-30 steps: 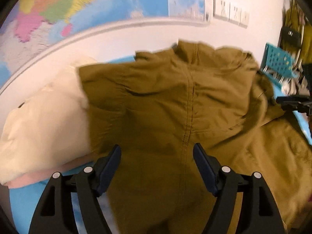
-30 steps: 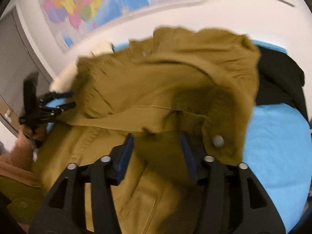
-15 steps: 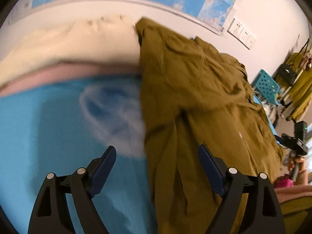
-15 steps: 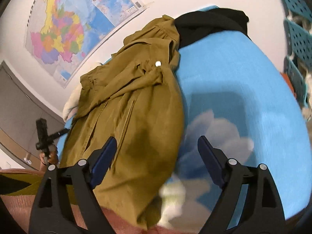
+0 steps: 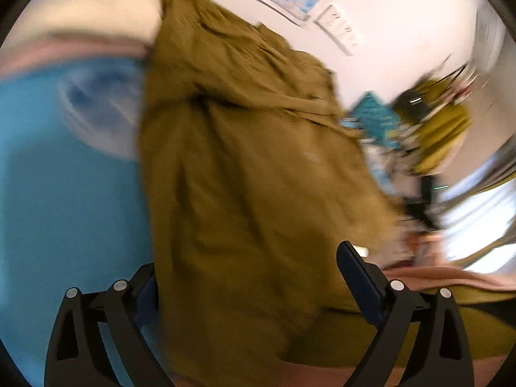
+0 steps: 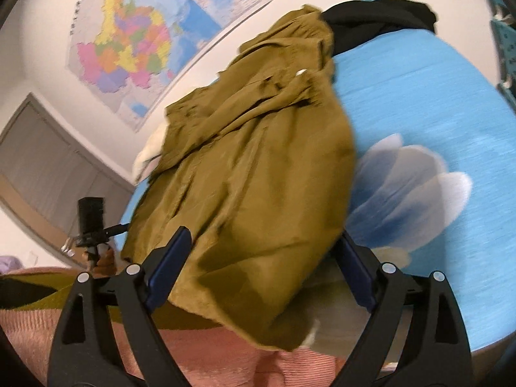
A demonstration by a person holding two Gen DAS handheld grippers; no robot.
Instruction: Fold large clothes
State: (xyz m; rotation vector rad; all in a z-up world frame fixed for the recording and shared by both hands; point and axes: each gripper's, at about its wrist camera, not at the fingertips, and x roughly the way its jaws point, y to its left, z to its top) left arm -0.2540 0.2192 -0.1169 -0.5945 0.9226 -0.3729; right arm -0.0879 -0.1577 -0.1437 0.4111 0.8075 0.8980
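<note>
The olive coat (image 6: 251,174) lay lengthwise on the blue bed (image 6: 419,96), mid-frame in both views, hem toward the bottom edge, collar beside black clothes (image 6: 380,21) at upper right of the right view. Both tongs were released: left tongs (image 5: 246,277) and right tongs (image 6: 262,251) had just been opening, w/ hem cloth between the jaws but not pinched. Risk, imo: the hem hung over the bed edge, so a shallow or one-layer regrip could let the bulk slide off or skew the fold, esp. w/ cloth bunched near the collar.
</note>
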